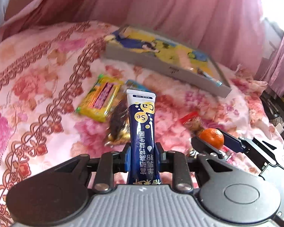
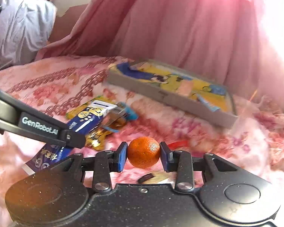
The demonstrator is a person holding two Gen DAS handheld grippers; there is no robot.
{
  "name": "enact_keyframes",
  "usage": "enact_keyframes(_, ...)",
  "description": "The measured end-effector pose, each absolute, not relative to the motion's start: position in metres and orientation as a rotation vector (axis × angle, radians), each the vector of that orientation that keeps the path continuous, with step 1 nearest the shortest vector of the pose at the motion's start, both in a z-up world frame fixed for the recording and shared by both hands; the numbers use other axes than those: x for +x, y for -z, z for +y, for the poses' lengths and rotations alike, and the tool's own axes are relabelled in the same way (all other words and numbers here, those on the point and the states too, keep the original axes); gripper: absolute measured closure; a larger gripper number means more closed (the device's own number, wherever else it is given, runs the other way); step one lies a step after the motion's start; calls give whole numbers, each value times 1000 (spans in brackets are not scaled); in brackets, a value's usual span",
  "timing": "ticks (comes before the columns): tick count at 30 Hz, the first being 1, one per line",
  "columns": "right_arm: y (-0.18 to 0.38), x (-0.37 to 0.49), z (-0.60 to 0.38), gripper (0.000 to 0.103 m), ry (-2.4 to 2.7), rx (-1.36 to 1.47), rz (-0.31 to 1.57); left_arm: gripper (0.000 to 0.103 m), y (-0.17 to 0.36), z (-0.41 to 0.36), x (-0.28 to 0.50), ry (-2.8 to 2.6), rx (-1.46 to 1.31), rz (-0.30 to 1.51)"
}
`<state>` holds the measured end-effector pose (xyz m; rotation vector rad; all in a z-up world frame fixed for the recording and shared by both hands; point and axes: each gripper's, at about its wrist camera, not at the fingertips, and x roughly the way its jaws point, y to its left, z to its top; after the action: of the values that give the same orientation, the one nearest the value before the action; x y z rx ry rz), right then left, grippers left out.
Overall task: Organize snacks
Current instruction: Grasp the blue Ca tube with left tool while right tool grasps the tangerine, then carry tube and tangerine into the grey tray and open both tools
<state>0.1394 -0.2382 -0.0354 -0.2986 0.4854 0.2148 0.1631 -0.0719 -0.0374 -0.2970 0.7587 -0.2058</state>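
- the left tool is clamped narrow on a blue sachet, gripped low on its body so the white sealed end stands up and forward of the pads.
- the right tool pinches a small orange across its middle, one blue pad on each side; it sits just beside the left tool, a little to its right.
- both look lifted off the bed, over the scatter of snacks.
- the sachet looks light and soft, a powder stick i'd guess; it would bend or slide if squeezed near the end, so the mid-body hold seems right.
- the orange looks firm but round and thin-skinned; a hold across the widest part keeps it from rolling out, and too hard a squeeze would likely bruise it.
- below them on the flowered blanket lie a yellow packet, a dark wrapped snack with gold foil and a red-ended wrapper, all loose and crinkly, likely slippery.
- further back, well apart from the pile, a shallow grey box with a yellow and blue lining lies open; it looks like the place to put things.
- pink curtains hang behind.
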Motion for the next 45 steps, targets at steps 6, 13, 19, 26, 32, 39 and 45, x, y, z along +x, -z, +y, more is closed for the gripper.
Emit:
enact_keyframes(6, 5, 140, -262, 65, -162, -234, 417, 76, 8, -85, 161, 197, -301, 693)
enact_keyframes(13, -27, 152, -284, 65, -208, -346, 343, 76, -29, -110, 188, 206, -295, 643)
enact_keyframes(19, -22, 185, -319, 65, -119, -182, 258, 76, -45, -133, 235, 188, -319, 593)
enact_keyframes(26, -5, 233, -333, 65, -109, -129, 220, 76, -53, -156, 299, 146, -324, 540)
enact_keyframes(32, 3, 271, -348, 65, -87, -63, 176, 76, -51, -167, 353, 118, -320, 552)
enact_keyframes(39, 26, 303, -367, 65, -80, 24, 191, 76, -36, -171, 389, 74, -315, 582)
enact_keyframes(45, 41, 319, -373, 65, -49, 61, 256, 76, -14, -177, 408, 84, -286, 640)
